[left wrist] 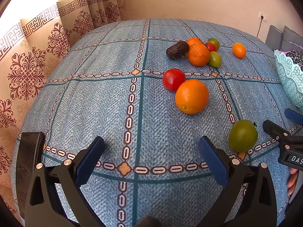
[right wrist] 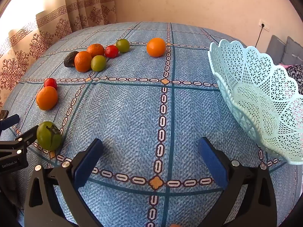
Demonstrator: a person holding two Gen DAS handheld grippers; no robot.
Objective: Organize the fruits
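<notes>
Left gripper jaws wide over blue woven tablecloth, right gripper equally wide, lattice plastic basket whole only in right view, empty, far-left fruit cluster around wrinkled avocado, green tomato near left.

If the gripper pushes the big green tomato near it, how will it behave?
The green tomato looks round and smooth, so it would probably roll across the flat tablecloth. Its glossy skin may slip between the pads. It likely bruises if squeezed hard.
</notes>
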